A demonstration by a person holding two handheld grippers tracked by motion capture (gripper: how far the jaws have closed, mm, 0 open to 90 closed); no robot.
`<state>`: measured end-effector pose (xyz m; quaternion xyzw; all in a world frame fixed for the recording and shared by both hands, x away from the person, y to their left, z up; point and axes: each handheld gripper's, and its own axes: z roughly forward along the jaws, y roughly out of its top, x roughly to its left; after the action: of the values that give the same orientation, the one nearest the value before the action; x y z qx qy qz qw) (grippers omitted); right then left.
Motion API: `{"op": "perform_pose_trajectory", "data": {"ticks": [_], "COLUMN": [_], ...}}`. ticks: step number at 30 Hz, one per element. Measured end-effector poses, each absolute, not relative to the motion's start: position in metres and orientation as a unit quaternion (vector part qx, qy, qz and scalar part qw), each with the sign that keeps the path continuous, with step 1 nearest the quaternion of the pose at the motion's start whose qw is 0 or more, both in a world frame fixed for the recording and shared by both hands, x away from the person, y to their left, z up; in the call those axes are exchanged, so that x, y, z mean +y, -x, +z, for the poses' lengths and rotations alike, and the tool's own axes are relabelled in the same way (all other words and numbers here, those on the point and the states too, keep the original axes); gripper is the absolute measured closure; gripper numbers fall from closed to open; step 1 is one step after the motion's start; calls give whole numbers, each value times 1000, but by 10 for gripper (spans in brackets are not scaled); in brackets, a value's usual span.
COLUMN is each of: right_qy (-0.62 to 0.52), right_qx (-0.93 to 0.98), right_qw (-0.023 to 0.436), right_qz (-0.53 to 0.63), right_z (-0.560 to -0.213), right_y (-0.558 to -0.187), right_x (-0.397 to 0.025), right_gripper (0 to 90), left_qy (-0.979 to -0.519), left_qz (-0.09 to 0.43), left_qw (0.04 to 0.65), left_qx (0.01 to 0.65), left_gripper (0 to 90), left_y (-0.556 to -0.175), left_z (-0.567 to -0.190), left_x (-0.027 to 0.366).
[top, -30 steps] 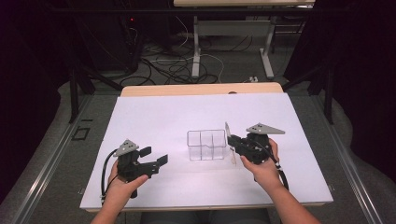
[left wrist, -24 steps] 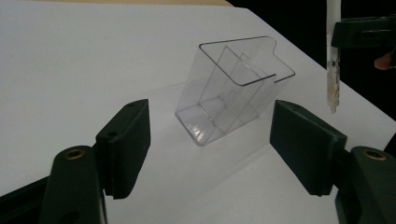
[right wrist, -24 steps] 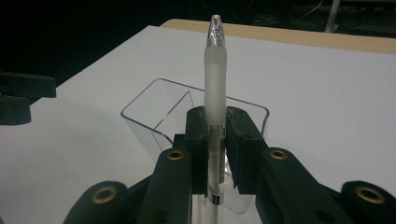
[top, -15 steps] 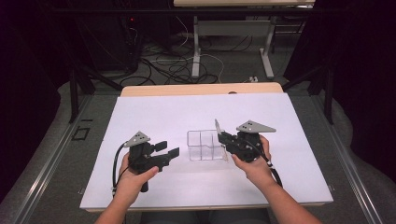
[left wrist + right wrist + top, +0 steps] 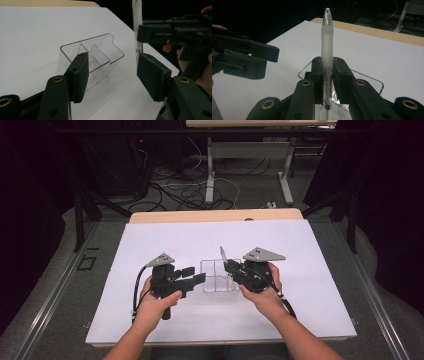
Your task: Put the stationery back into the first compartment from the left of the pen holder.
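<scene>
In the right gripper view, the right gripper (image 5: 327, 72) is clamping its 2 jaws tight on a frosted white pen (image 5: 327, 40), which is standing upright between the pads with its clear tip pointing up. Just past those jaws, the clear plastic organizer (image 5: 372, 81) is lying on the white table cover (image 5: 374, 52), its rounded rim showing on either side of the pen.

In the left gripper view, the left gripper (image 5: 112, 72) is holding its 2 jaws wide apart with nothing between them. Beyond its left jaw, the organizer (image 5: 95, 56) is showing thin dividers inside its clear walls. Farther off, at the upper right, the right gripper (image 5: 160, 32) is carrying the pen (image 5: 137, 17) upright beside the organizer's far edge.

In the high view, the person's 2 hands are coming in from the bottom. The left gripper (image 5: 192, 277) is sitting just beside the organizer's (image 5: 215, 276) left side, and the right gripper (image 5: 231, 270) is hovering at its right side, with the pen (image 5: 223, 255) tilting up and left. The white cover (image 5: 165, 240) is lying over a wooden table (image 5: 200, 215), with cables (image 5: 190, 190) trailing on the floor beyond.
</scene>
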<state>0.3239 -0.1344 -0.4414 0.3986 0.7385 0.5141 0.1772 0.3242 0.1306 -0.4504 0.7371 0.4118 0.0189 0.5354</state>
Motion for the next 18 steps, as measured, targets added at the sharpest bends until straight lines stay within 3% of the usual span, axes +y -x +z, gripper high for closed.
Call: {"op": "perform_pose_trajectory", "data": {"ticks": [5, 18], "right_qy": [-395, -379], "right_qx": [740, 752], "right_qw": [176, 178], "right_qz": [515, 509], "right_z": [-443, -447], "right_y": [-323, -318], "right_x": [-131, -120], "right_gripper": [797, 797], "left_qy": [-705, -689], "left_qz": [-18, -51], "left_qw": [564, 568], "left_qx": [430, 446], "left_gripper": [491, 584], "left_y": [-333, -349], "left_z": [-443, -432], "left_x": [129, 118]}}
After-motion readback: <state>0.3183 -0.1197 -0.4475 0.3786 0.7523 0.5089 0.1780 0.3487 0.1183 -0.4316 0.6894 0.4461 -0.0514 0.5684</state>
